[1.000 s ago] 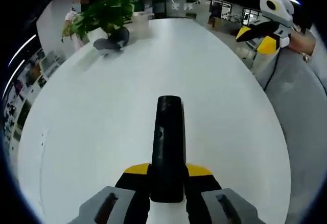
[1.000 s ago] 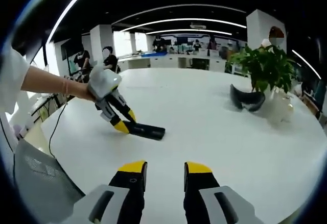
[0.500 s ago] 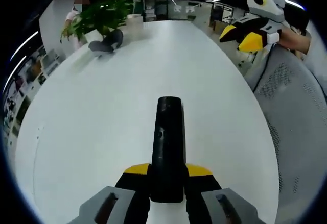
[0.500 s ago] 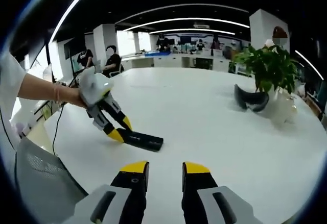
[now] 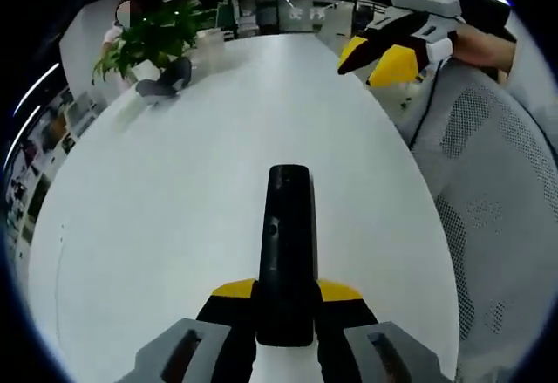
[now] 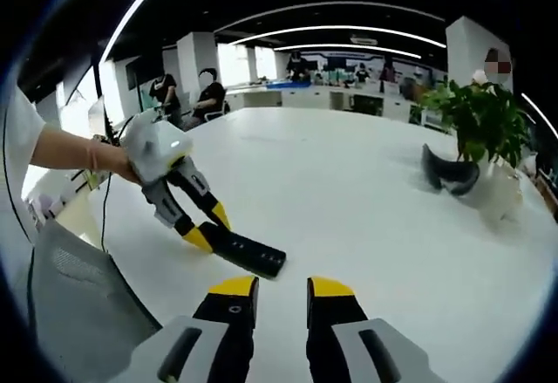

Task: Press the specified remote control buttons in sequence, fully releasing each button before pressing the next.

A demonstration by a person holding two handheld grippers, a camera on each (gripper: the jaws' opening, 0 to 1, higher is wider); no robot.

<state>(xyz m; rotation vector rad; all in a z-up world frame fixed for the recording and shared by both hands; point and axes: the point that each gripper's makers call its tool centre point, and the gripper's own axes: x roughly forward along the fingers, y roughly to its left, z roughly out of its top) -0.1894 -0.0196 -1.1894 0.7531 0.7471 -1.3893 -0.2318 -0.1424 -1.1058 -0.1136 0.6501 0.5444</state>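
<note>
Remote control (image 5: 286, 252) is pinched lengthwise by the left gripper (image 5: 286, 300); right gripper (image 6: 278, 291), jaws slightly parted, is held just beside its far end

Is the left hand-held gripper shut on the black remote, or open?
Shut on it. The left hand-held gripper has both yellow-tipped jaws pressed against the near end of the slim black remote control, held above the white table.
</note>
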